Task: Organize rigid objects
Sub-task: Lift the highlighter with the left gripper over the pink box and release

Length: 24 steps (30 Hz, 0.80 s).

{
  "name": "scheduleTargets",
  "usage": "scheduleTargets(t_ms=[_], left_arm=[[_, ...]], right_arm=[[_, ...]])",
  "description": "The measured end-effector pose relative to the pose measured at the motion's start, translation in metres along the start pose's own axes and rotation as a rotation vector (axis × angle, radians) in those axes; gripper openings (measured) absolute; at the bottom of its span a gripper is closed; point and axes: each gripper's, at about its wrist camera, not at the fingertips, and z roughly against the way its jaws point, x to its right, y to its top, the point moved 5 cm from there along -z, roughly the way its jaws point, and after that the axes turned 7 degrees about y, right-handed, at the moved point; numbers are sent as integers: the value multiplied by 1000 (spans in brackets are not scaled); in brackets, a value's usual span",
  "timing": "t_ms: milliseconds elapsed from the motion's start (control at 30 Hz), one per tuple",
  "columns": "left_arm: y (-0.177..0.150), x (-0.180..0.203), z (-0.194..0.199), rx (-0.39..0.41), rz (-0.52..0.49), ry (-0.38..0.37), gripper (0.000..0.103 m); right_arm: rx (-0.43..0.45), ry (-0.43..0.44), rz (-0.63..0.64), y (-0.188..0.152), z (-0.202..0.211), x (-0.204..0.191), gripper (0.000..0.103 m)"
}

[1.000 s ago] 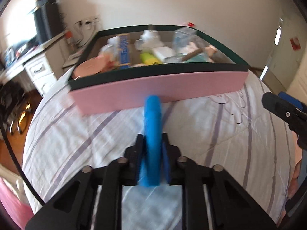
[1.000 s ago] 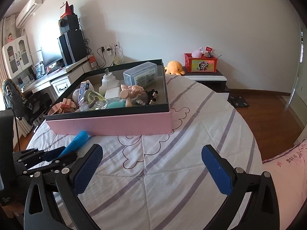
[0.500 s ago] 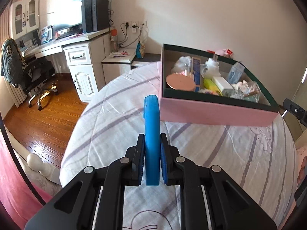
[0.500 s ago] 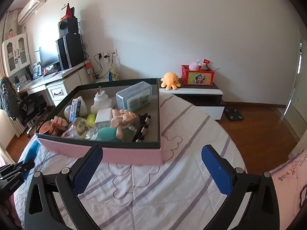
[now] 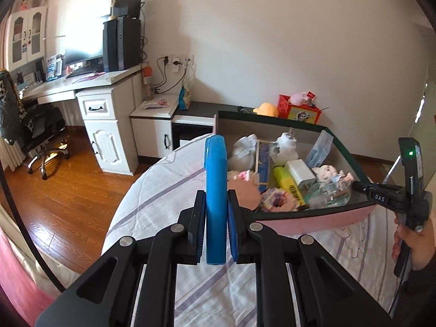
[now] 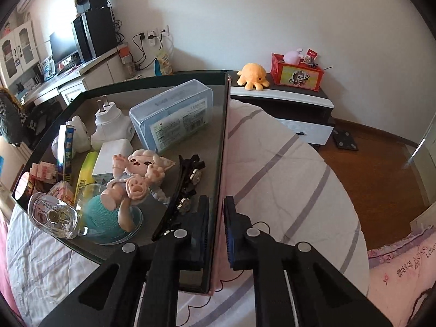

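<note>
A flat blue plastic bar (image 5: 215, 204) is clamped upright in the left gripper (image 5: 215, 212), held beside the pink cardboard box (image 6: 222, 190) on the bed, apparently for dropping in. The box's side wall is pinched by the just-closed right gripper (image 6: 216, 227), seemingly to steady it.

Both wrist views down-angled, share box (image 5: 313, 212) (image 6: 222, 147)
</note>
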Motion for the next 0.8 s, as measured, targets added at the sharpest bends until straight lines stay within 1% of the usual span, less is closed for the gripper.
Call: scheduleTargets(t_ms=[167, 267, 333, 467, 533, 633, 700, 733, 767, 800], left_arm=[[23, 50, -14, -2, -78, -83, 14], [31, 82, -31, -34, -118, -128, 14], [34, 99, -45, -53, -149, -129, 14], [34, 118, -66, -87, -174, -129, 14], [31, 123, -73, -90, -190, -112, 14], [28, 128, -81, -103, -202, -104, 15], [28, 127, -82, -98, -198, -93, 18], [28, 126, -81, -99, -193, -90, 27], [29, 125, -80, -93, -187, -82, 49], [30, 124, -78, -81, -186, -70, 63]], right_arm=[[-1, 3, 4, -1, 1, 0, 10], [-3, 1, 4, 0, 0, 0, 10], [-2, 2, 3, 0, 1, 0, 10], [-2, 2, 2, 1, 1, 0, 10], [-2, 4, 2, 1, 1, 1, 10], [0, 4, -1, 2, 1, 0, 11], [2, 4, -3, 3, 1, -1, 11], [2, 5, -5, 3, 1, -1, 11], [4, 6, -7, 3, 2, -1, 11], [5, 6, -9, 3, 2, -1, 11]])
